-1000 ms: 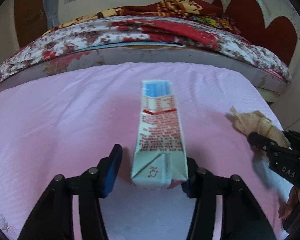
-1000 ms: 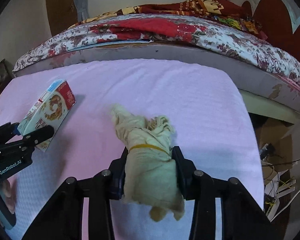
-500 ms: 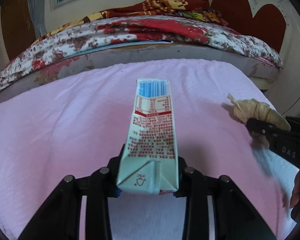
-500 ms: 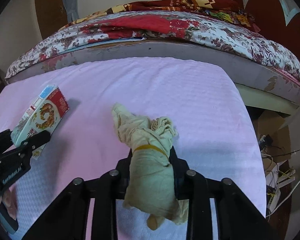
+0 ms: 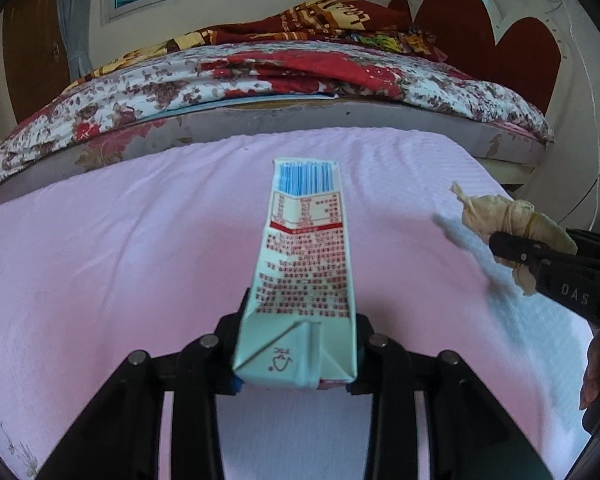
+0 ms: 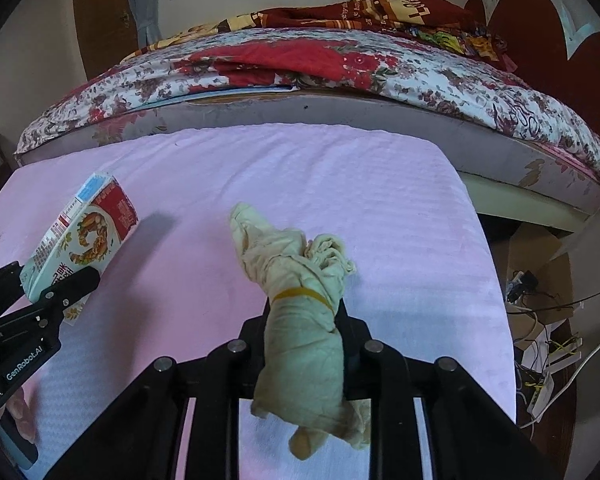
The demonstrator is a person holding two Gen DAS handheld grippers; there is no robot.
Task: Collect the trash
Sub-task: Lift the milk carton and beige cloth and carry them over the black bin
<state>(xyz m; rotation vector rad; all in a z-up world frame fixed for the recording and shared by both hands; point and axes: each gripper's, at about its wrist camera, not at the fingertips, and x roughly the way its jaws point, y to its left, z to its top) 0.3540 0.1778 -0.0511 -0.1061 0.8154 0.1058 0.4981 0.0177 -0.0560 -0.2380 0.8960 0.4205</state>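
Note:
A pale blue and white drink carton [image 5: 304, 248] with red print sticks out forward from my left gripper [image 5: 300, 344], whose jaws are shut on its near end. It hangs just above the pink cloth surface [image 5: 100, 240]. In the right wrist view the same carton [image 6: 88, 240] shows at the left edge in the left gripper [image 6: 44, 280]. My right gripper [image 6: 304, 328] is shut on a crumpled beige bundle [image 6: 300, 272] tied with a yellow rubber band and lifted off the cloth. The left wrist view has that bundle [image 5: 512, 216] at the far right.
A bed with a floral quilt [image 5: 260, 76] and a dark red blanket runs along the far side of the pink surface. Its red headboard [image 5: 520, 52] stands at the right. Beyond the surface's right edge, cardboard and cables [image 6: 540, 300] lie on the floor.
The left jaws closed on the carton, and the right jaws tightened on the bundle. Both things have since risen slightly off the pink cloth.

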